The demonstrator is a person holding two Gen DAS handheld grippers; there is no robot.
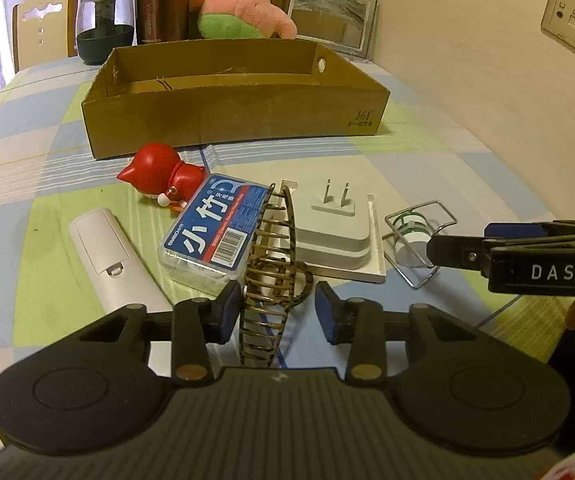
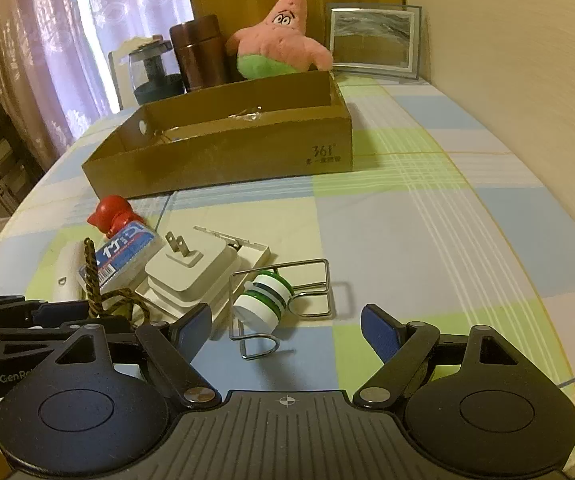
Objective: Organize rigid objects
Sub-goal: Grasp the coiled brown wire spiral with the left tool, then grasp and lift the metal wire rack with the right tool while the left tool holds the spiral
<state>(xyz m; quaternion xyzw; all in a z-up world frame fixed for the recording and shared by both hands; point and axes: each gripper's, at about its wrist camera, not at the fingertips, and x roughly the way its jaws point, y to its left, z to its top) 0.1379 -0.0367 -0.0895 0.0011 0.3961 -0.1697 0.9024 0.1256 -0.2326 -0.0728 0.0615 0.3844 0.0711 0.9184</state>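
Observation:
A leopard-pattern hair claw clip [image 1: 271, 264] stands between the pads of my left gripper [image 1: 277, 312]; the jaws are apart around it, left pad close to it, right pad clear. Its tip shows in the right wrist view [image 2: 92, 276]. My right gripper [image 2: 287, 326] is open and empty, just in front of a wire holder with a green-and-white suction cup [image 2: 265, 300], also seen in the left wrist view [image 1: 411, 236]. An open cardboard box [image 1: 231, 112] [image 2: 223, 152] sits behind the pile. My right gripper's finger [image 1: 487, 248] enters the left wrist view from the right.
On the checked tablecloth lie a red cat figurine [image 1: 159, 172], a blue-labelled plastic case [image 1: 215, 228], a white remote [image 1: 107, 256] and a white plug adapter on a tray [image 1: 337, 228]. Behind the box stand a pink plush star [image 1: 247, 4], a brown flask [image 1: 161, 4], a glass jar [image 1: 105, 20] and a picture frame [image 1: 331, 16].

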